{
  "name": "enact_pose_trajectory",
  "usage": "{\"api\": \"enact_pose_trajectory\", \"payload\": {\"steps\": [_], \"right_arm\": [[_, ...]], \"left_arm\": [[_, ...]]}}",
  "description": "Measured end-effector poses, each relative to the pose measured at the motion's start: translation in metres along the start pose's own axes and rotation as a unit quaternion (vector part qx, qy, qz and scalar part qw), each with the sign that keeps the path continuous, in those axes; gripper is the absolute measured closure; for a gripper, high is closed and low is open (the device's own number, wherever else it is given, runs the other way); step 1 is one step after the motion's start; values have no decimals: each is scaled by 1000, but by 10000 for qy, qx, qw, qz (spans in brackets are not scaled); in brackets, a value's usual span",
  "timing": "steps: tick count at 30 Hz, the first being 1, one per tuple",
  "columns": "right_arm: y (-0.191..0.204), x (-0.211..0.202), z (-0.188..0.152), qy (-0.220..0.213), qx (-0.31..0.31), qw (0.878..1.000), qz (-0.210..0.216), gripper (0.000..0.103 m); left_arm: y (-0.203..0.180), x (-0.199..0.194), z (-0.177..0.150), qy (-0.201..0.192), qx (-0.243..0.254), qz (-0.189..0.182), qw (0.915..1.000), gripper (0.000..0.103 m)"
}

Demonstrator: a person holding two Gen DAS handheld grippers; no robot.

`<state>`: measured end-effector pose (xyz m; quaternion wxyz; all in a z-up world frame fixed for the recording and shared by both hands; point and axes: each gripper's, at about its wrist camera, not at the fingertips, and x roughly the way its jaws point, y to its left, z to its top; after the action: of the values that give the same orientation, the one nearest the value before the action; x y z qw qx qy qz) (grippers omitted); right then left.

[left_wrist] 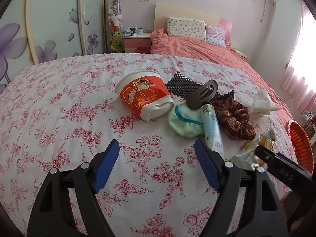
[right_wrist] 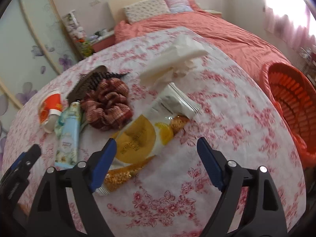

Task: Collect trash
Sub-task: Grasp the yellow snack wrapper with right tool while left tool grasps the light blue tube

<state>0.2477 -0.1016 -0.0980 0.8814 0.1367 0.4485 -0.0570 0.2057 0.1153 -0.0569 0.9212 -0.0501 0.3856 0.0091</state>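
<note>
Bedroom, table under a white cloth with red floral print (right_wrist: 227,122), pink bed behind. Orange slatted plastic basket (right_wrist: 292,100) at the table's right edge; inside looks empty, though blur hides the bottom. Crushed red-and-white paper cup (left_wrist: 145,96) lies on its side, mouth toward far left. Yellow-and-clear plastic snack wrapper (right_wrist: 142,136) lies long axis near-left to far-right, just ahead of the right gripper (right_wrist: 156,158), its near end beside the left finger; jaws wide apart, gripping nothing. Left gripper (left_wrist: 157,158) open over bare cloth, cup well ahead. Crumpled white tissue (right_wrist: 173,63) lies beyond the wrapper.
</note>
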Motion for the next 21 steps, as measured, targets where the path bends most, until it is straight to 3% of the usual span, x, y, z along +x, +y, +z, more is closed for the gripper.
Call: {"api": "enact_pose_trajectory", "payload": {"steps": [2,4,6,9,13,17,19,21], "right_arm": [[4,3,-1,-6,57,10000,24,20],[10,6,0,-23,-151,9999,75,36],[16,9,3,-49,-496,9987,58,66],[3,10,13,-46,-418,9988,230,83],[-18,-2,26,-336,-357,9987,100,90],[-24,-18,33,-774,-711,9926,-614,90],[-23,-14,33,-643,-862,9926,-569,86],[-25,-6,34,-434,-779,9952,-393,76]], "left_arm": [[1,0,0,-6,4,22,10000,25],[1,1,1,6,-5,20,10000,25],[0,1,1,15,-9,1,10000,25],[-5,2,2,37,-11,-120,9999,25],[-20,6,2,82,66,-304,9995,25],[-43,13,2,197,157,-488,9985,28],[-50,17,2,230,202,-499,9983,30],[-58,24,1,300,265,-454,9982,32]]}}
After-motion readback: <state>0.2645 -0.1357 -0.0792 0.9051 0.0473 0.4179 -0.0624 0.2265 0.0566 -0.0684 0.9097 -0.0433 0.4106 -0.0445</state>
